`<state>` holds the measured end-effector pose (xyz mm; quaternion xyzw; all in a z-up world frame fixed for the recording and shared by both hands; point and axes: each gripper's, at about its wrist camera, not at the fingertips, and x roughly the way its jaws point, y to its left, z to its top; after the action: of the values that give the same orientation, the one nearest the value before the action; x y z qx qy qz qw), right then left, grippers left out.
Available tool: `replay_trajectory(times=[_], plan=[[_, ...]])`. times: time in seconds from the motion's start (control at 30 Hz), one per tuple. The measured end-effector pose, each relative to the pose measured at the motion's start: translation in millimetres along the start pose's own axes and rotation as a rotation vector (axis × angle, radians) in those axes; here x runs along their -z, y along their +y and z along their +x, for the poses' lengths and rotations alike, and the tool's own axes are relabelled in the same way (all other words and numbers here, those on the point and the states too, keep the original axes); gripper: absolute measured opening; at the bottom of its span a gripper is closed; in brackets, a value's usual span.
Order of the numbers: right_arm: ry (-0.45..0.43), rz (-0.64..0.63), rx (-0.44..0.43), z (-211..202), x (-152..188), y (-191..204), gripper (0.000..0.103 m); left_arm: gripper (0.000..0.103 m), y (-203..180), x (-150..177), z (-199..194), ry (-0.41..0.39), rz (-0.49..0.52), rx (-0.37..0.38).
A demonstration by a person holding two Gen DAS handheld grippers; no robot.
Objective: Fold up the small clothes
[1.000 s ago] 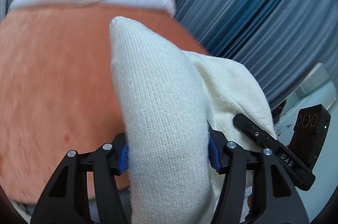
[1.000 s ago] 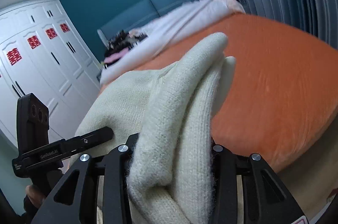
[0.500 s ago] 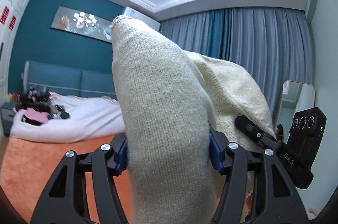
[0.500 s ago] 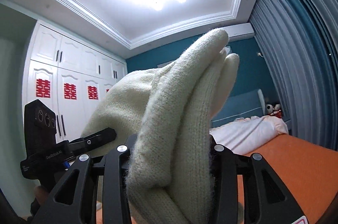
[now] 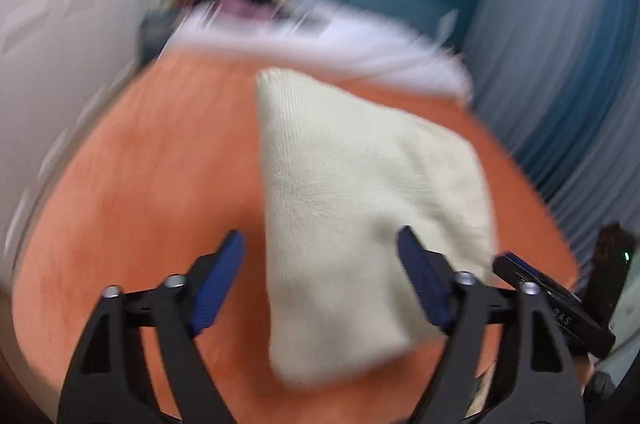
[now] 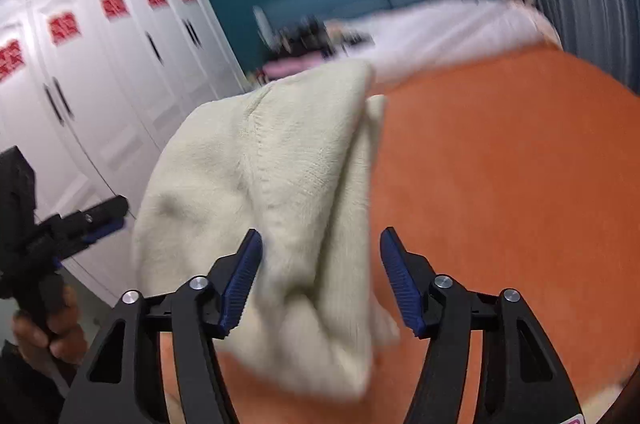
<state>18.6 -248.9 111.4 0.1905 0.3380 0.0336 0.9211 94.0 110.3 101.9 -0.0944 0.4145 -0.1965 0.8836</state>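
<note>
Both grippers, left [image 5: 320, 256] and right [image 6: 320, 256], fingers spread, grip nothing; cream knit [image 5: 360, 203] between.

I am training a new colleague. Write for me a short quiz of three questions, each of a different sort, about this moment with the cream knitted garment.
1. True or false: the left gripper is clamped shut on the cream knitted garment.
2. Multiple choice: what colour is the blanket under the garment? A. blue B. orange C. grey
3. Fill in the missing word: the jaws of the right gripper stand ____, with the garment between them.

Key
1. False: its jaws stand apart, with a gap between the blue pads and the knit.
2. B
3. open
</note>
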Motion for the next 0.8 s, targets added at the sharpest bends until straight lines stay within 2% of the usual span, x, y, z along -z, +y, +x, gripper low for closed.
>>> replay_trajectory(times=[0.03, 0.1, 0.17, 0.23, 0.27, 0.33, 0.47, 0.57, 0.8], plan=[[0.092, 0.039, 0.004, 14.4, 34.0, -16.2, 0.045, 0.067, 16.5, 20.1, 8.4, 0.045, -0.047, 0.001], [0.173, 0.079, 0.016, 17.1, 76.8, -32.3, 0.045, 0.068, 32.6, 53.6, 14.3, 0.078, -0.109, -0.007], [0.225, 0.072, 0.038, 17.2, 92.0, -37.8, 0.046, 0.072, 32.0, 69.2, 18.5, 0.081, -0.122, -0.013], [0.245, 0.070, 0.043, 19.4, 87.2, -39.6, 0.050, 0.081, 29.0, 74.8, 23.4, 0.072, -0.139, -0.001], [0.238, 0.079, 0.046, 22.4, 78.5, -38.9, 0.059, 0.084, 28.5, 72.4, 32.7, 0.075, -0.152, 0.008], [0.222, 0.101, 0.030, 28.7, 64.8, -40.8, 0.068, 0.086, 35.1, 70.5, 54.4, 0.087, -0.183, 0.004], [0.253, 0.118, 0.032, 72.2, 55.1, -48.6, 0.069, 0.087, 46.4, 75.5, 99.3, 0.132, -0.235, 0.017], [0.273, 0.132, 0.068, 105.6, 52.6, -52.0, 0.069, 0.087, 49.0, 74.6, 112.5, 0.156, -0.266, 0.017], [0.334, 0.197, 0.037, 158.6, 50.4, -60.6, 0.073, 0.087, 30.4, 58.6, 132.3, 0.180, -0.179, -0.028]])
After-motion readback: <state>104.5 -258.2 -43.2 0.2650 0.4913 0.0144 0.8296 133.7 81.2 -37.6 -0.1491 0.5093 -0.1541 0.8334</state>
